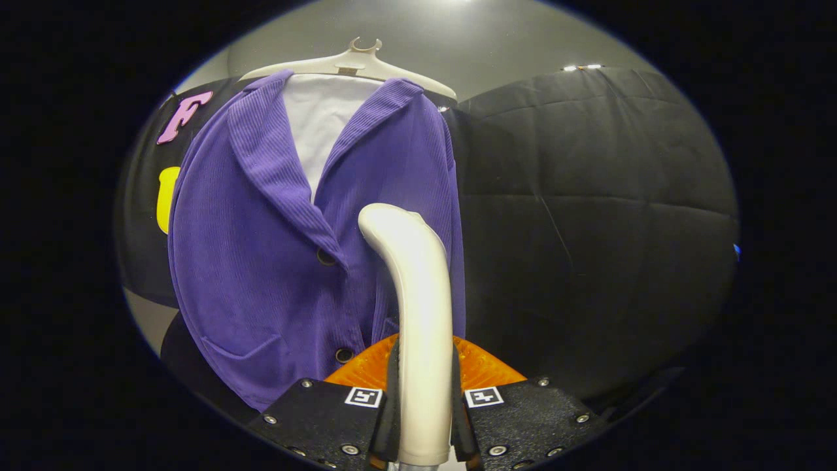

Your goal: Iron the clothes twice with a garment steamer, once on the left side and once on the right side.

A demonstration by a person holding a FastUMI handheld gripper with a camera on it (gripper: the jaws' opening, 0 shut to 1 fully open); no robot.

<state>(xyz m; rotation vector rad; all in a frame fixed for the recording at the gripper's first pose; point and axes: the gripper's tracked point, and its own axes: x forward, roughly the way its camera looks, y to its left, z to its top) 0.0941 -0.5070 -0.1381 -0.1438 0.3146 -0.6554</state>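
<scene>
A purple ribbed jacket (261,261) hangs on a white hanger (353,62) with a white lining (320,124) showing at the collar. My gripper (424,399) is shut on the cream handle of the garment steamer (418,294), which rises upright between the fingers. The steamer's curved head points at the jacket's right front panel, near the button line; whether it touches the cloth I cannot tell. Two dark buttons (325,256) run down the jacket's front, and a patch pocket sits low on its left panel.
Black quilted cloth (588,216) forms the wall behind and to the right of the jacket. A pale grey wall (458,39) rises above it. Just beyond the fingers, behind the steamer handle, lies an orange ribbed surface (484,369).
</scene>
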